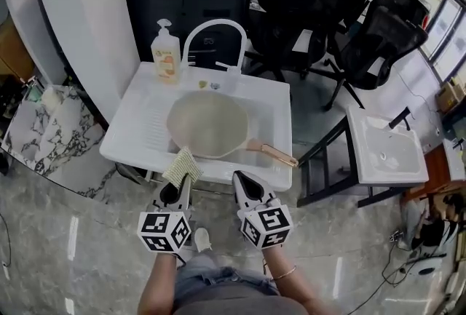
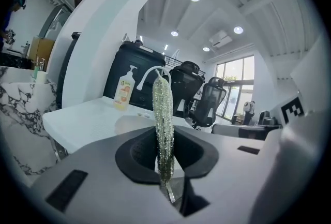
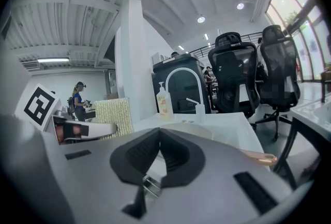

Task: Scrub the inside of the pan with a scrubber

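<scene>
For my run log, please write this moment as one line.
left gripper: shut on scrubber | right gripper: shut, empty | pan: in sink, ungripped

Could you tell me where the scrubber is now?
Head view, left of centre: the scrubber is clamped in the left gripper, at the sink's front rim near the pan.

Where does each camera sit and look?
Head view: on the person's head, steeply down at the pan in the sink; forearms, left gripper, right gripper show.
Left gripper view: on the left gripper, toward the sink; jaws shut on the scrubber.
Right gripper view: on the right gripper, toward the sink; jaws shut, empty.
Both gripper views share the soap bottle.
</scene>
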{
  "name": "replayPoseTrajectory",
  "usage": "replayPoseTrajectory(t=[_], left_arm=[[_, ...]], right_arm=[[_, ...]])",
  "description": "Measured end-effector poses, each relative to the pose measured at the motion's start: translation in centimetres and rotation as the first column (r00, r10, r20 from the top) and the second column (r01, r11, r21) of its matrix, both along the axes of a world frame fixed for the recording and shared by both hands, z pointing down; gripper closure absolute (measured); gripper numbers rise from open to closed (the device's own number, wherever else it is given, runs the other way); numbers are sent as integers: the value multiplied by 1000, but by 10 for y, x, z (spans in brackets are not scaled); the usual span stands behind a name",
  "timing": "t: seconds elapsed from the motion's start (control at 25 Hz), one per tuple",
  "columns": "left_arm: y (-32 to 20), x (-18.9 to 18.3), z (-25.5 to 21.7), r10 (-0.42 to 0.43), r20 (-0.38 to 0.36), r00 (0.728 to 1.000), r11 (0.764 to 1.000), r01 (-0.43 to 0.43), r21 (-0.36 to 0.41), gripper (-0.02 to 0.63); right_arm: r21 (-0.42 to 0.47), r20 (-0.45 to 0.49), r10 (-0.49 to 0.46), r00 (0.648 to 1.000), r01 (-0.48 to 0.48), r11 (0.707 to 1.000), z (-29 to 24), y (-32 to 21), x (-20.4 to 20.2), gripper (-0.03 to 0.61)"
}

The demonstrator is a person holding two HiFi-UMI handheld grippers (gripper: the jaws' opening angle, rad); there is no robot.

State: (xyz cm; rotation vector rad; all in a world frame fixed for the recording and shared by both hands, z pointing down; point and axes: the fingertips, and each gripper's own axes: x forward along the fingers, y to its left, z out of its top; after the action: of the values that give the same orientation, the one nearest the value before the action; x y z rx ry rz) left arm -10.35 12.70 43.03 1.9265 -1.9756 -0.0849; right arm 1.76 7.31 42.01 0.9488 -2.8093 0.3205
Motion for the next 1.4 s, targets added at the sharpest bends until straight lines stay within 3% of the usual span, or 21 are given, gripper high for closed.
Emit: replayPoseTrajectory(t=[0.56, 1.0, 1.4], left_arm=[[-58, -58, 12, 76, -46, 996, 997, -77, -22, 546], [-92, -49, 26, 142, -52, 989, 988, -145, -61, 546], [-143, -48, 31, 199, -22, 980, 975, -200, -93, 546]], right_arm=[[-30, -53, 100, 994, -102, 994, 15, -56, -45, 568], [-46, -67, 178, 982, -181, 982, 24, -79, -28, 568], [-47, -57, 262, 963, -265, 963, 27, -137, -11, 568]])
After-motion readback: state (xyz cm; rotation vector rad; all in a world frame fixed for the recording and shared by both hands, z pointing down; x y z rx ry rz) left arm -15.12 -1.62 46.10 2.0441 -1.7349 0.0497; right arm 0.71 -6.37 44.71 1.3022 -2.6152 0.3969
